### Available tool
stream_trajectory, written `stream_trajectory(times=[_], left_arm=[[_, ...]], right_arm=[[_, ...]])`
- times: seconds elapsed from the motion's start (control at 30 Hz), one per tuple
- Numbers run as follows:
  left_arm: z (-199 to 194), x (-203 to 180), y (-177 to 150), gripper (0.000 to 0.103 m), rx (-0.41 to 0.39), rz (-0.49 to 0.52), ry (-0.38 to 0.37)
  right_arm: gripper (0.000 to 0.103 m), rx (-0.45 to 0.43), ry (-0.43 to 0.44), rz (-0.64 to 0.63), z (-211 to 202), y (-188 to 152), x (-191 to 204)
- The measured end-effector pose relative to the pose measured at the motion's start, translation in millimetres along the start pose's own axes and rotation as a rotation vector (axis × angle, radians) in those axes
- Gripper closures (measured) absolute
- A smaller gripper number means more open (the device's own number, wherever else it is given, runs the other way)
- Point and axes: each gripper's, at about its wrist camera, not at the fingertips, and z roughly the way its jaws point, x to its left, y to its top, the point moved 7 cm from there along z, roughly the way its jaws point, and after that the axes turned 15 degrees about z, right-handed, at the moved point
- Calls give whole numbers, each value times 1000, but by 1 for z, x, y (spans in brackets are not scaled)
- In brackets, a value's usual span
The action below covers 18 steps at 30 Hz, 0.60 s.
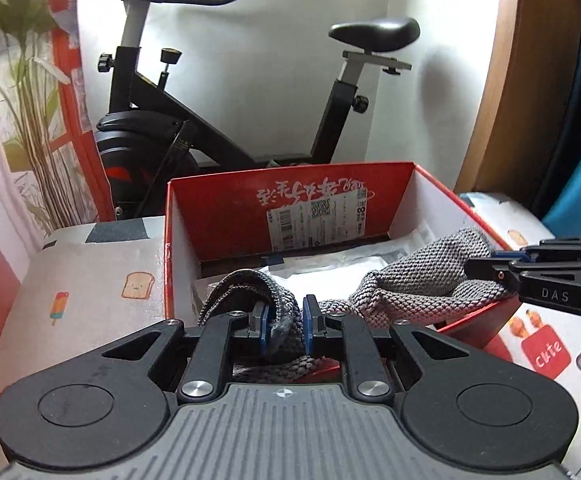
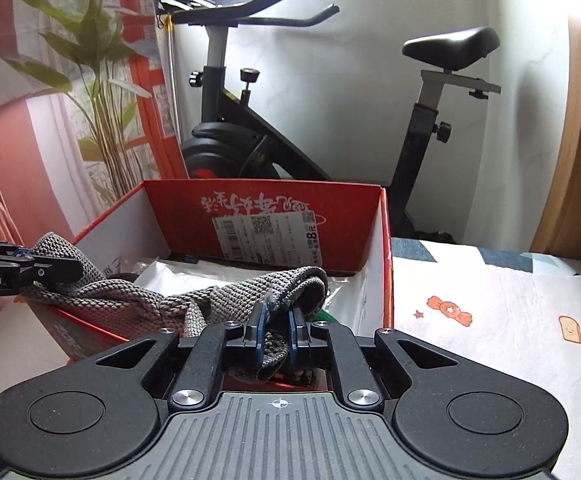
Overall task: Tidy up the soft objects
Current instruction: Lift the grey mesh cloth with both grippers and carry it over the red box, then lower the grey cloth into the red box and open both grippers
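- The left gripper (image 1: 284,322) was pinching one end of a grey knitted cloth (image 1: 418,276), its blue pads (image 1: 310,320) pressed in on a bunched fold at the near rim of a red cardboard box (image 1: 290,204).
- The right gripper (image 2: 277,326) was pinching the other end of that grey knitted cloth (image 2: 226,296) in the same way, with the fabric squeezed between its fingers.
- Seen from the left wrist, the right gripper (image 1: 490,270) reached in from the right side, its tip on the cloth above the box's right wall.
- Seen from the right wrist, the left gripper (image 2: 50,266) came in from the left edge, its tip on the cloth over the box's left wall.
- The cloth sagged between the two grippers, stretched across the near part of the open red cardboard box (image 2: 274,208) and drooping into it.
- Inside the box, under the cloth, lay a white plastic bag (image 1: 330,268).
- A white shipping label (image 2: 266,240) was stuck on the box's far inner wall, below upside-down white lettering.
- The box sat on a surface covered with a cartoon-print sheet (image 2: 490,320) showing toast and candy.
- Beyond the box stood a black exercise bike (image 2: 250,136) against a white wall.
- A leafy plant (image 2: 94,60) stood far left, before a red and white curtain.
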Motion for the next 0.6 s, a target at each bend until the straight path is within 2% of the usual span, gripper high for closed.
stream_trajectory(times=[0.2,0.4,0.47,0.57,0.6], left_arm=[[23,-3,-1,86,62,23,-3],[37,-3,-2,85,85,39,22],[37,1,-2,84,85,49,50],[30,7,2,82,73,111,134],[27,9,3,77,64,113,142]], right_arm=[[92,59,-72,-34,23,-2,-5],[91,59,-93,-32,23,-3,-9],[90,50,-103,-48,20,-4,-8],[89,29,-111,-70,13,-5,-6],[89,22,-112,-73,10,-5,-5]])
